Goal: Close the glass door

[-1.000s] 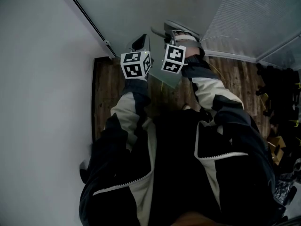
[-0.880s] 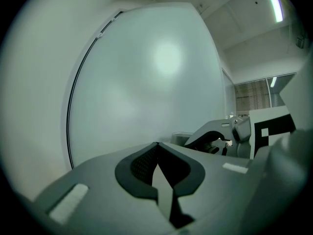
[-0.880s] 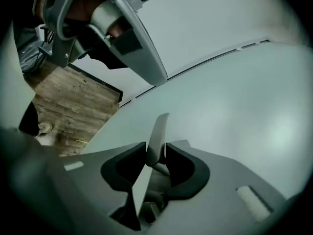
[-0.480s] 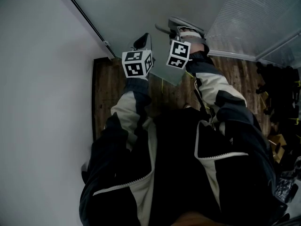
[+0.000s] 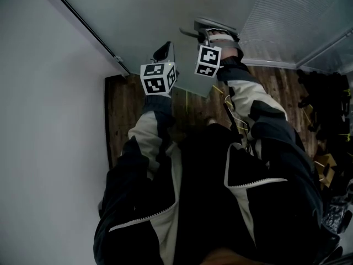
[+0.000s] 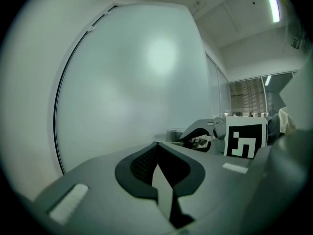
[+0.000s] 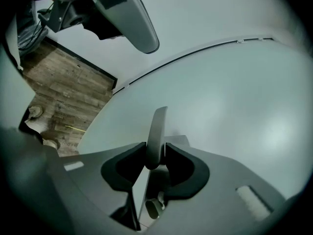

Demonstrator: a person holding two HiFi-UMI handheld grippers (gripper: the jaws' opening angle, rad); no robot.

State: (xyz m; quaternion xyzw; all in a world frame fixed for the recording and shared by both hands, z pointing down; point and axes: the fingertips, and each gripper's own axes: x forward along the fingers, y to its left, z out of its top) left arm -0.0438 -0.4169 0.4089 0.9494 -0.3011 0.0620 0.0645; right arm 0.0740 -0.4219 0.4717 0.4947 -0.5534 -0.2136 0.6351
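Handle (image 7: 157, 126) of the glass door (image 7: 220, 92) stands upright between the pads of the right gripper (image 7: 155, 156), which clamps it; left gripper (image 6: 157, 155), closed on nothing, faces the glass just alongside.

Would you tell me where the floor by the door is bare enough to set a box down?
Bare floor lies between the white wall and the person's left sleeve, and a smaller patch between the right sleeve and the clutter. It is crowded at that clutter on the right, and at the handle, which the right gripper clamps.
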